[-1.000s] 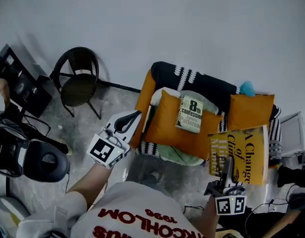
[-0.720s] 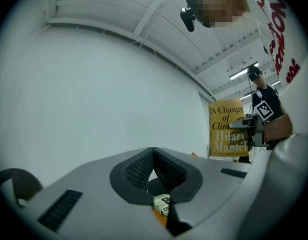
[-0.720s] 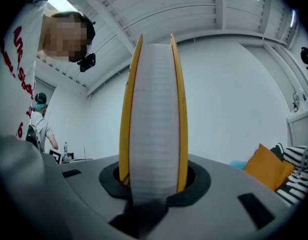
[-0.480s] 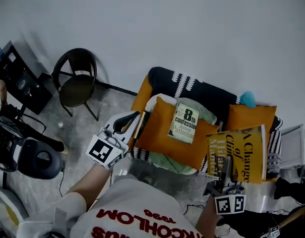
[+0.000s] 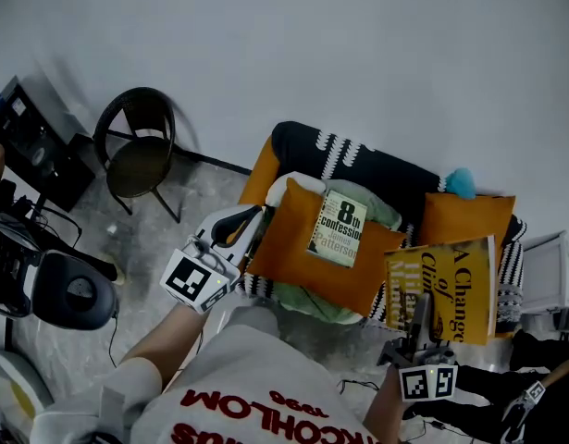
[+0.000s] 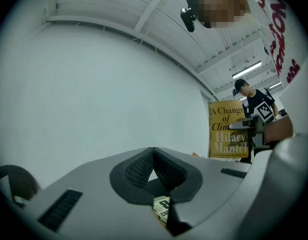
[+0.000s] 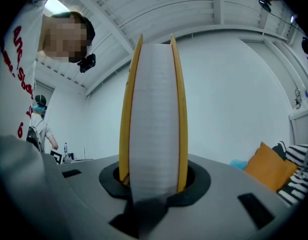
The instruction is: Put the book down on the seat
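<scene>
My right gripper (image 5: 423, 311) is shut on the lower edge of a yellow book (image 5: 447, 288), which it holds upright in front of the armchair's right side. In the right gripper view the yellow book (image 7: 154, 114) stands edge-on between the jaws of the right gripper (image 7: 154, 183). The orange armchair (image 5: 386, 169) has a black-and-white throw. On its seat lies an orange cushion (image 5: 293, 257) with a cream paperback (image 5: 339, 228) on top. My left gripper (image 5: 251, 216) hangs by the chair's left arm, shut and holding nothing. The left gripper view shows the left gripper (image 6: 154, 153) and the yellow book (image 6: 227, 131) beyond it.
A black round-backed chair (image 5: 136, 160) stands left of the armchair against the wall. Black equipment (image 5: 32, 155) and a round dark stool (image 5: 73, 294) fill the far left. A second orange cushion (image 5: 464, 218) sits on the armchair's right. A white box (image 5: 552, 271) is at the right edge.
Both grippers have come a little nearer to the armchair, the yellow book with the right one. Neither grip has changed.
</scene>
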